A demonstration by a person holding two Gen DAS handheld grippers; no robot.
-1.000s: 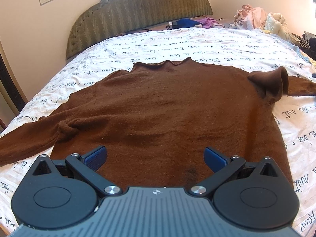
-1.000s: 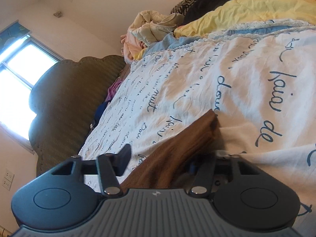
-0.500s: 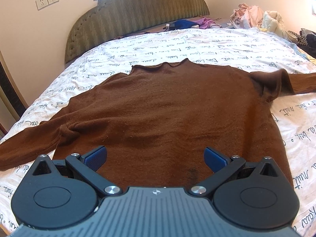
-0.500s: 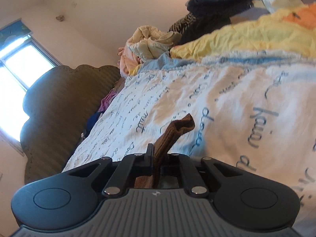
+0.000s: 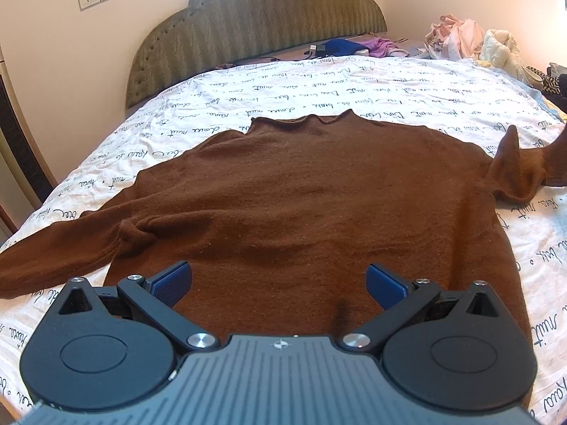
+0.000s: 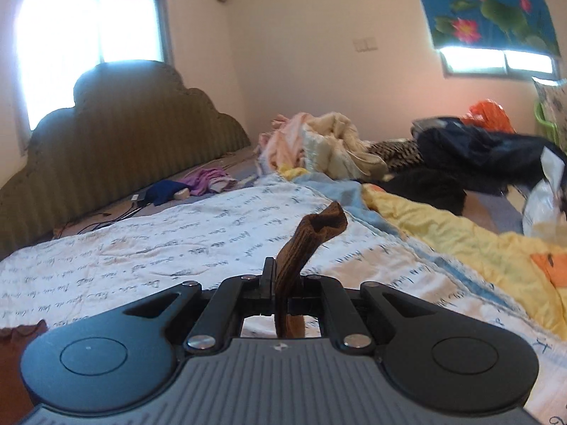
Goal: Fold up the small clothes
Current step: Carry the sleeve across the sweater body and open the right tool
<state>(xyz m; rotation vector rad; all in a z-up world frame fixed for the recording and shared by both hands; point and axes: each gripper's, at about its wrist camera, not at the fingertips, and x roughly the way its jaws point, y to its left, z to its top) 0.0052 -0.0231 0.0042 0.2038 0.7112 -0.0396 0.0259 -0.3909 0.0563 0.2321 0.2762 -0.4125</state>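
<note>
1. L gripper: fingers spread wide, nothing between, hovering over sweater hem.
2. R gripper: fingers clenched on sleeve cuff, raised off sheet.
3. Sweater lay flat, front down, on bed; L sleeve stretched sideways.
4. Beyond: clothes pile, headboard.

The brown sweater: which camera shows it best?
The left wrist view: the brown sweater lies spread on the bed, body, collar and one sleeve visible. The right wrist view shows only its cuff pinched in the right gripper, plus a corner at the frame's lower left.
</note>
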